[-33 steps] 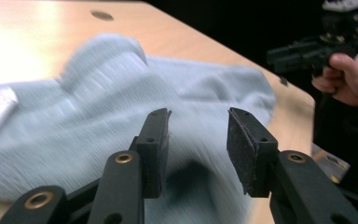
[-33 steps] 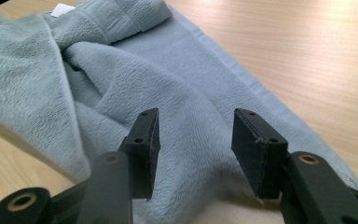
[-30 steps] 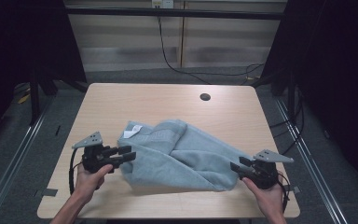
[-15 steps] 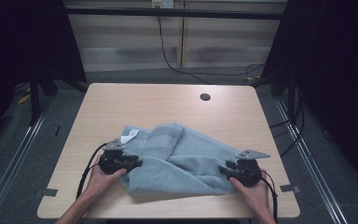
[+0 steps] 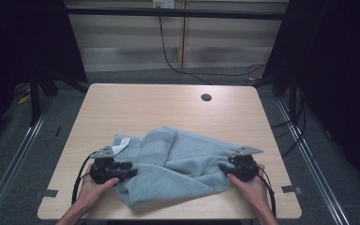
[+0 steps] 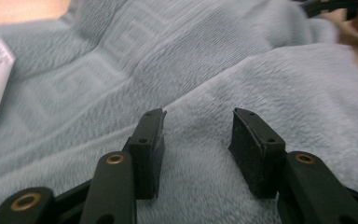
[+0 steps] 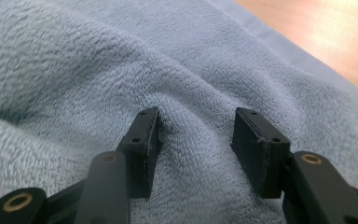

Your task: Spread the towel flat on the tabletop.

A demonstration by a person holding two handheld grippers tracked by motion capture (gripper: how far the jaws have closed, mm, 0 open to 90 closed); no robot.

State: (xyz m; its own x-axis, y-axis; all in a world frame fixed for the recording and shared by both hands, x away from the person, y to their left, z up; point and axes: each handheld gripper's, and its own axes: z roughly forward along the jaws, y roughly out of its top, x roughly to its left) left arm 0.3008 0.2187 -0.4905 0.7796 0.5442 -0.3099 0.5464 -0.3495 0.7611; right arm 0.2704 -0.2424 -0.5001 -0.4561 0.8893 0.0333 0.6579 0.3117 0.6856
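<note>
Grey-blue towel (image 5: 178, 164) crumpled on bench (image 5: 145, 108), left hand-held gripper (image 6: 198, 140) and right hand-held gripper (image 7: 196, 140) half open, just opening, pile between, pads not pressing

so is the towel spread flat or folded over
Folded over and rumpled: the blue towel lies in overlapping layers with creases on the table, its white label showing at one corner.

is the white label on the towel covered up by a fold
No, the white label lies exposed on the towel near its left corner, just beyond the left claw.
</note>
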